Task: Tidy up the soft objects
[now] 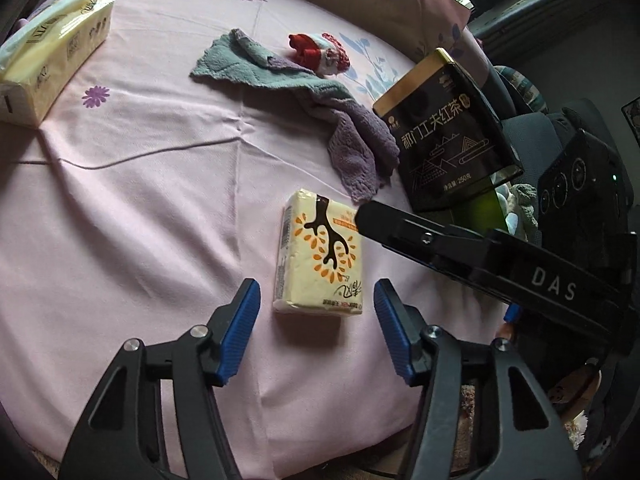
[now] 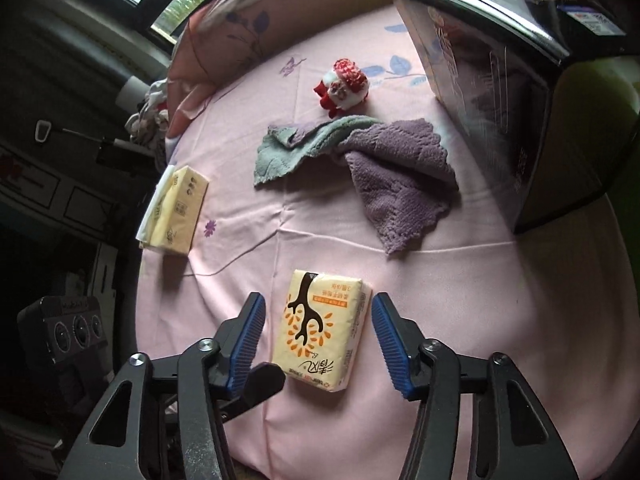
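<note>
Small tissue pack (image 2: pixel 320 330) lies flat on the pink bed sheet (image 1: pixel 120 220); my right hand-held gripper (image 2: pixel 318 336) and left hand-held gripper (image 1: pixel 316 316) both straddle it, jaws apart, apparently untouched, presumably to lift it.

Your left wrist camera looks steeply down along its fingers, close over the pink sheet (image 1: pixel 140 208), with the small tissue pack (image 1: pixel 318 256) at 12 o'clock. Your right wrist camera tilts down likewise, seeing the same pack (image 2: pixel 320 332), the cloths (image 2: pixel 360 160) and the black box (image 2: pixel 540 100) at 2 o'clock.
</note>
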{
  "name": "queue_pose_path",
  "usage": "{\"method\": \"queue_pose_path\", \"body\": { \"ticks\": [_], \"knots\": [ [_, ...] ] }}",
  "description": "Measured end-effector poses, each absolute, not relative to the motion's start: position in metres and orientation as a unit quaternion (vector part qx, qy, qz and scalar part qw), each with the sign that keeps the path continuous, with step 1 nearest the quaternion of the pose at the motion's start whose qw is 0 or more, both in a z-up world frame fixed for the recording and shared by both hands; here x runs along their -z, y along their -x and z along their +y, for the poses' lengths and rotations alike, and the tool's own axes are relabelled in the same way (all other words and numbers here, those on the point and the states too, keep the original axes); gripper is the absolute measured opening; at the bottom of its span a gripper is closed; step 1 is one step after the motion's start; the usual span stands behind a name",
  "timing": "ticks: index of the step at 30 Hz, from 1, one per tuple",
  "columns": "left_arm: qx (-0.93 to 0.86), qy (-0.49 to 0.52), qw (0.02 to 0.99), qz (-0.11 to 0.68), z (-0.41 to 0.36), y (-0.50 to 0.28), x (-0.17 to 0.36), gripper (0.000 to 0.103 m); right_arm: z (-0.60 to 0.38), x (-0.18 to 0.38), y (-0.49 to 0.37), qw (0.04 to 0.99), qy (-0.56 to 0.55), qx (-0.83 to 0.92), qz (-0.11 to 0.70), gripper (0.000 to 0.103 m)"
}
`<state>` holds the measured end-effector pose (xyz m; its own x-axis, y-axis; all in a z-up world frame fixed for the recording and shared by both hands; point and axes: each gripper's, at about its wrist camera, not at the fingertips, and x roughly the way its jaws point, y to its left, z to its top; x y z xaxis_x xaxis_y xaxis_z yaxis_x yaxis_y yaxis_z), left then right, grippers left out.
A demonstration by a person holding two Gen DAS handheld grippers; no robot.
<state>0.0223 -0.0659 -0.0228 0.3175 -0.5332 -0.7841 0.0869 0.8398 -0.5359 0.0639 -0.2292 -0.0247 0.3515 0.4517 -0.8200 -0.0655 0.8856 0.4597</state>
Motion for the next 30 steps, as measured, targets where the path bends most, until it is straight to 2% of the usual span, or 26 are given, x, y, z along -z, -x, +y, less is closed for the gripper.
{"method": "queue_pose_path", "body": {
  "ticks": [4,13,26,30],
  "knots": [
    [0.201,0.183,0.778,0.567,-0.08,-0.023,0.034,0.04,-0.225,0.041,-0.068,0.784,-0.182,-0.165,0.569,0.05],
    [0.209,0.166,0.795,0.544,-0.09,-0.022,0.026,0.035,-0.224,0.042,-0.064,0.799,-0.158,-0.147,0.561,0.05],
    [0.309,0.101,0.884,0.337,-0.145,0.006,-0.104,0.035,-0.277,-0.103,-0.01,0.926,-0.117,-0.126,0.337,0.05],
    [0.347,0.097,0.88,0.308,-0.179,-0.006,-0.132,0.035,-0.313,-0.133,-0.002,0.944,-0.128,-0.099,0.288,0.05]
  ]
}}
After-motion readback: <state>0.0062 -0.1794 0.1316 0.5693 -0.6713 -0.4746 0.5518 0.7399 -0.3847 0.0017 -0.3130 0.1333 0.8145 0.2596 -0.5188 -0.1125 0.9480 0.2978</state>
